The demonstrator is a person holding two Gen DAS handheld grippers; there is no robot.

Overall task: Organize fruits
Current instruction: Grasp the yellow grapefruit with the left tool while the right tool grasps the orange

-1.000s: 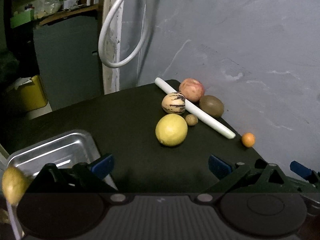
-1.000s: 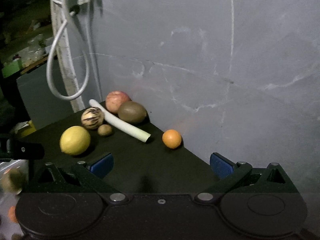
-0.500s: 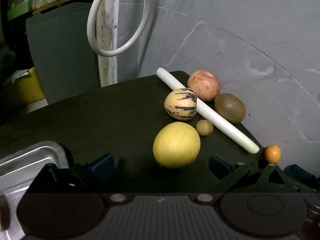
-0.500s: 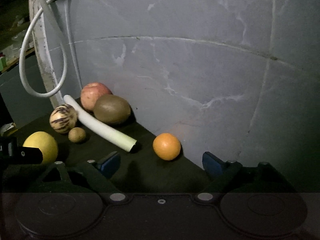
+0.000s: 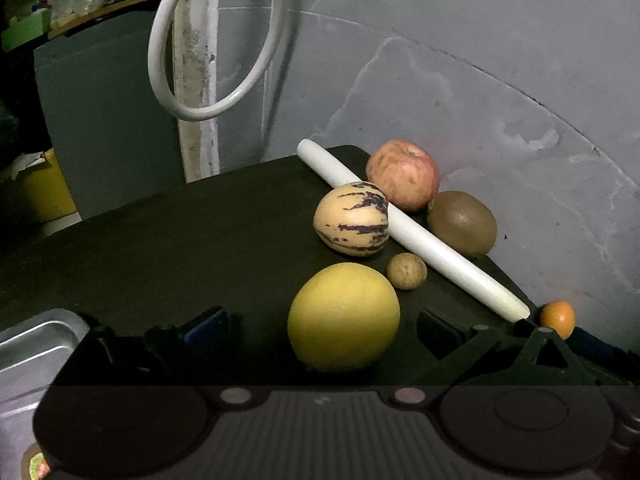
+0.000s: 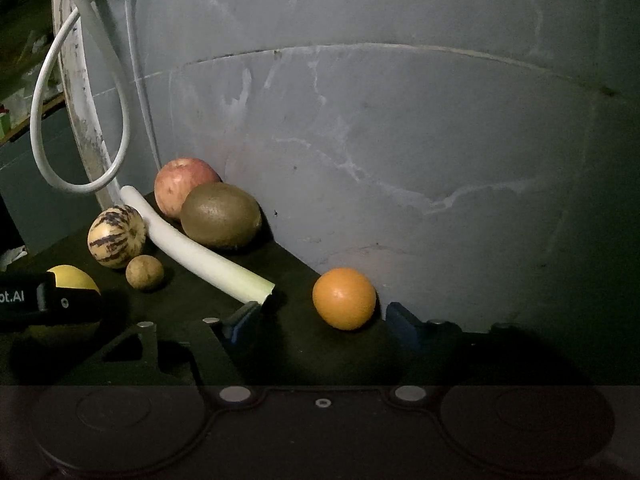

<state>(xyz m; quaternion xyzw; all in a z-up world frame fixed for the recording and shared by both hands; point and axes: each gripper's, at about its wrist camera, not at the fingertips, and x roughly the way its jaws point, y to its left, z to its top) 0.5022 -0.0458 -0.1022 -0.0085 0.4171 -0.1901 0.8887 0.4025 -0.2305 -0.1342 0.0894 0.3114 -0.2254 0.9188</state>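
On the dark table a yellow lemon [image 5: 343, 316] sits between the open fingers of my left gripper [image 5: 320, 326], not squeezed. Behind it lie a striped melon [image 5: 351, 219], a small brown fruit [image 5: 406, 271], a white stalk [image 5: 412, 232], a red apple [image 5: 402, 174] and a kiwi [image 5: 462, 222]. In the right wrist view a small orange [image 6: 344, 298] sits between the open fingers of my right gripper [image 6: 324, 320], near the wall. The kiwi [image 6: 221, 216], apple [image 6: 182, 186], stalk [image 6: 196, 252], striped melon [image 6: 116, 236] and small brown fruit [image 6: 145, 272] lie to its left.
A metal tray [image 5: 36, 344] stands at the table's near left. A grey wall [image 6: 400, 140] rises close behind the fruits. A white hose loop [image 5: 208, 60] hangs by a post. My left gripper's body [image 6: 48, 304] shows at the right view's left edge.
Both grippers have moved forward and down. The lemon now lies between the left fingers and the orange between the right fingers. The tray has slid to the left edge.
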